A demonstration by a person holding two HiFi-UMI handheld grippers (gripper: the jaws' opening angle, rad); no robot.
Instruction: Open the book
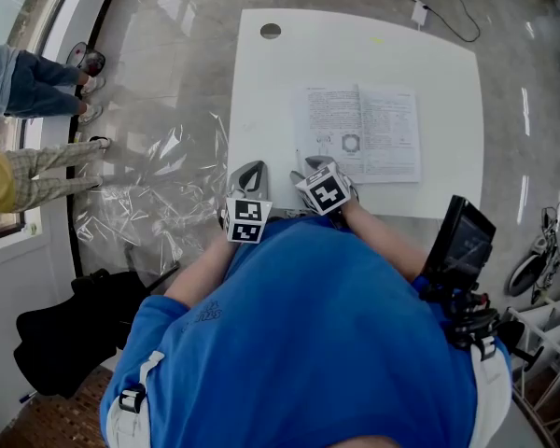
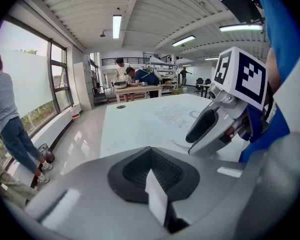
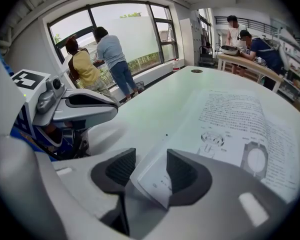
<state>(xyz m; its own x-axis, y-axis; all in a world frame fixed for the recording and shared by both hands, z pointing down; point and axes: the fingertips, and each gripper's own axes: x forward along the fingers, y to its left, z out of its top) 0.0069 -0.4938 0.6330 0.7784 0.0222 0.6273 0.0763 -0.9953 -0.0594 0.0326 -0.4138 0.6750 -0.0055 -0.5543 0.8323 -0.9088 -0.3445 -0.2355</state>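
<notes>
The book [image 1: 362,131] lies open on the white counter [image 1: 261,91], directly ahead of the right gripper [image 3: 146,169], whose jaws stand apart around a page corner. Print too small to read; diagrams visible. Alongside, the left gripper [image 2: 152,176] has its jaws together.
</notes>
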